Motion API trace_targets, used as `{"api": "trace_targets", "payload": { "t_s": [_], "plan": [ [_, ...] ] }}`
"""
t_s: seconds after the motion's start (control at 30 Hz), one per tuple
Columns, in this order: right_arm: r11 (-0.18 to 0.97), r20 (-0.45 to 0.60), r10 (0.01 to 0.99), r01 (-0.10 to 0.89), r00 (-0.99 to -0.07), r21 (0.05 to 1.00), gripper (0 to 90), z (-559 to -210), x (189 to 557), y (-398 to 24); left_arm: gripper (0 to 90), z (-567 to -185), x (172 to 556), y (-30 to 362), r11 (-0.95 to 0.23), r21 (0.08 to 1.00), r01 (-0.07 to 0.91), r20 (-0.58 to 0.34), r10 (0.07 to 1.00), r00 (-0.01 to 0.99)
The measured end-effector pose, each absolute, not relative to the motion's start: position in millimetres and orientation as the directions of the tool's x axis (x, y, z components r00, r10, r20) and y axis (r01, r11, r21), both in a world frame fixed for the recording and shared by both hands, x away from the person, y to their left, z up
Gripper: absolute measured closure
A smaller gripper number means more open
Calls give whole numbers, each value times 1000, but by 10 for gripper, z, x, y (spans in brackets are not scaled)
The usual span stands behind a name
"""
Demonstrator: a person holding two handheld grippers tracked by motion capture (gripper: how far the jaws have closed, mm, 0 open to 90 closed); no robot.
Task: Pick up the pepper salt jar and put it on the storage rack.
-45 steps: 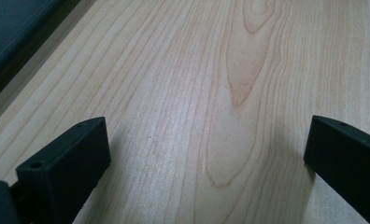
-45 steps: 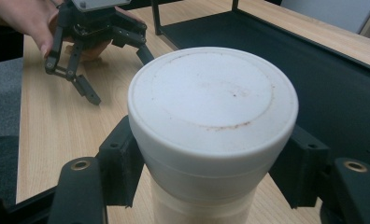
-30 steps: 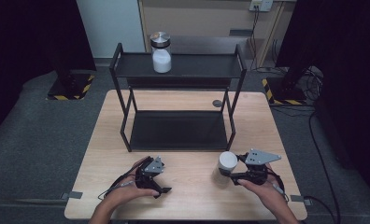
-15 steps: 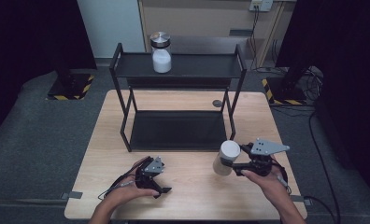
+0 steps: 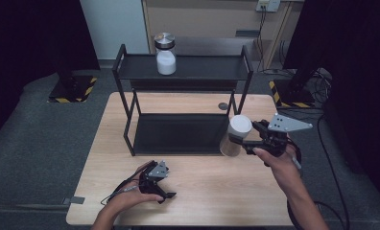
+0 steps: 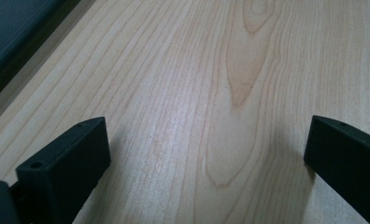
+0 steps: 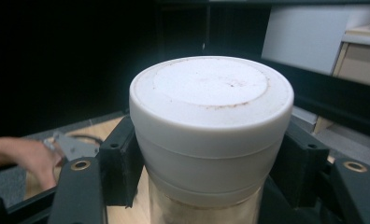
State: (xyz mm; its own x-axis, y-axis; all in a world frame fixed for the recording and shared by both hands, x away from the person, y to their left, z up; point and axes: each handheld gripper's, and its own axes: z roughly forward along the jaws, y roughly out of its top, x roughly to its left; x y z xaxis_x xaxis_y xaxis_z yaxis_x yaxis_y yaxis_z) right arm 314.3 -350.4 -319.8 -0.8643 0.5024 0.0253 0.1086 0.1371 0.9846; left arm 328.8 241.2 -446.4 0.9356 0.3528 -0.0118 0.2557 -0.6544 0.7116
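A: High view first — what is the right gripper (image 5: pixel 242 143) doing?

B: It is clamping a jar (image 5: pixel 236 135) with a white lid, and the jar is hanging in the air, clear of the wooden table (image 5: pixel 217 191). It is sitting just in front of the right end of the black shelf rack (image 5: pixel 178 96), near the rack's right legs.

A: Is the jar upright?

B: It is leaning a little, lid up, with a pale brownish filling showing through the clear lower part.

A: And in the right gripper view?

B: The jar (image 7: pixel 211 130) is filling the middle, and the two black jaws are pressing on it from both sides, just under the lid.

A: What about the left gripper (image 5: pixel 165 195)?

B: It is resting low on the table near the front edge, well apart from the jar, with the person's left hand (image 5: pixel 130 199) wrapped around it. In the left gripper view its jaws are standing wide apart with bare wood (image 6: pixel 211 93) between them, gripping nothing.

A: Anything else on the rack?

B: A second jar (image 5: pixel 165 53) with a silver lid and white contents is standing upright on the top shelf. A small dark disc (image 5: pixel 223 106) is lying on the table beside the rack's right rear leg
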Motion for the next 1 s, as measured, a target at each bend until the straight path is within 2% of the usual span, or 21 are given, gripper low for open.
{"api": "trace_targets", "payload": {
  "t_s": [0.33,1.0],
  "plan": [
    [124,21,505,96,-863,988,354,-2839,3273,-3447,0,-4464,3289,2412,-655,712,255,-12,353,936],
    [120,21,496,92,-868,989,354,-2459,3497,-3239,0,-4462,3291,2414,-655,711,256,-13,351,936]
  ]
}}
